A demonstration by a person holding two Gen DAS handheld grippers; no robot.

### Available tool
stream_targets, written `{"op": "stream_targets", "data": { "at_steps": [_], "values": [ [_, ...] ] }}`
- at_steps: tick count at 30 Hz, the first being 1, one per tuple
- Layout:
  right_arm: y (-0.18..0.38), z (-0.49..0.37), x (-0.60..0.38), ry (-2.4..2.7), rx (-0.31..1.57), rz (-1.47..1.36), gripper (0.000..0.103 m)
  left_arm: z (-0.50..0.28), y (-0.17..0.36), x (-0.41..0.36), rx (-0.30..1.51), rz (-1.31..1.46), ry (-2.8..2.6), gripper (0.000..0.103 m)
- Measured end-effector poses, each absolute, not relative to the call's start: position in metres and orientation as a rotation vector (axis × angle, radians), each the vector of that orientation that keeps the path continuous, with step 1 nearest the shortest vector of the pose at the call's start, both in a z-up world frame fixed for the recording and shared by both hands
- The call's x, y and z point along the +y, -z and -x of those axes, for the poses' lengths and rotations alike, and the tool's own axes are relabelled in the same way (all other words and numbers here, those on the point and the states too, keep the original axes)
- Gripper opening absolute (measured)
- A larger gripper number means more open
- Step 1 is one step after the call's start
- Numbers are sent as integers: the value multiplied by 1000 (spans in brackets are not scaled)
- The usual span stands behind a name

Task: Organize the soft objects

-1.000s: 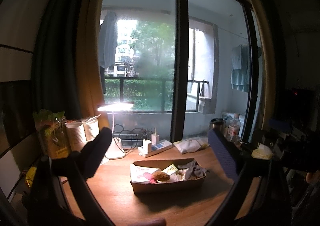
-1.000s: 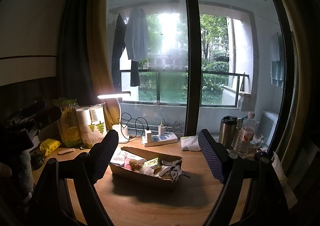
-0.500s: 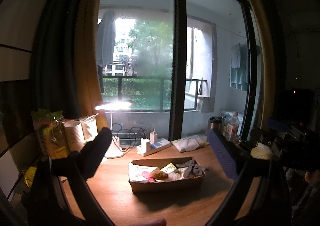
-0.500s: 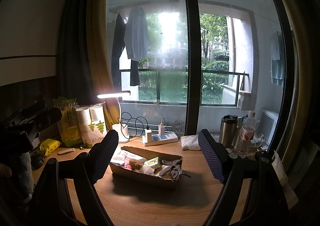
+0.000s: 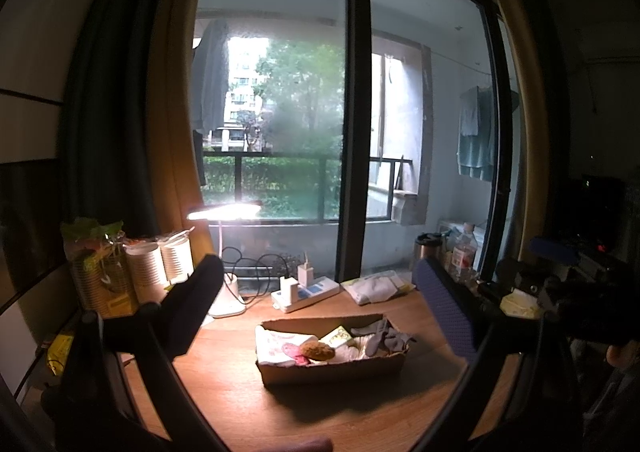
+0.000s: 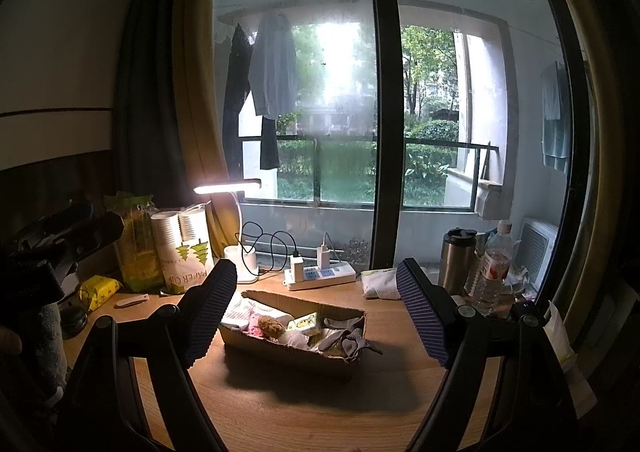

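Left wrist view: left tongs (image 5: 320, 316) spread wide, empty, above the worktop (image 5: 248, 404). Cardboard box (image 5: 332, 366) of soft items at centre.
Right wrist view: right tongs (image 6: 316, 312) likewise released, empty; grey glove (image 6: 346, 340) draped over box's right end.

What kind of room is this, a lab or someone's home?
Most likely a home, a desk by a balcony door. Clothes hang drying outside the glass, a lit lamp and a power strip sit on the desk, and a cardboard box holds socks and other soft things.
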State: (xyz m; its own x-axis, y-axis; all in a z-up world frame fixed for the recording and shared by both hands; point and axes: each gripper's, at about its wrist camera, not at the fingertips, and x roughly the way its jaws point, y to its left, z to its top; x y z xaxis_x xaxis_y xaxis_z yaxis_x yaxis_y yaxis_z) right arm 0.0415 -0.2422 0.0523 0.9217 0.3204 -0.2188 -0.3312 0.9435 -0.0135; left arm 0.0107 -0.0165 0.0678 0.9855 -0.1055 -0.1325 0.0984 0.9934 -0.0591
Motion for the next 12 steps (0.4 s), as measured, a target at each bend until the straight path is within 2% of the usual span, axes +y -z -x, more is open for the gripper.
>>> {"op": "stream_targets", "data": {
  "at_steps": [12],
  "values": [
    [-47,-43,-244,-334,224,48,85,-21,-65,-20,156,46,115,98]
  ]
}}
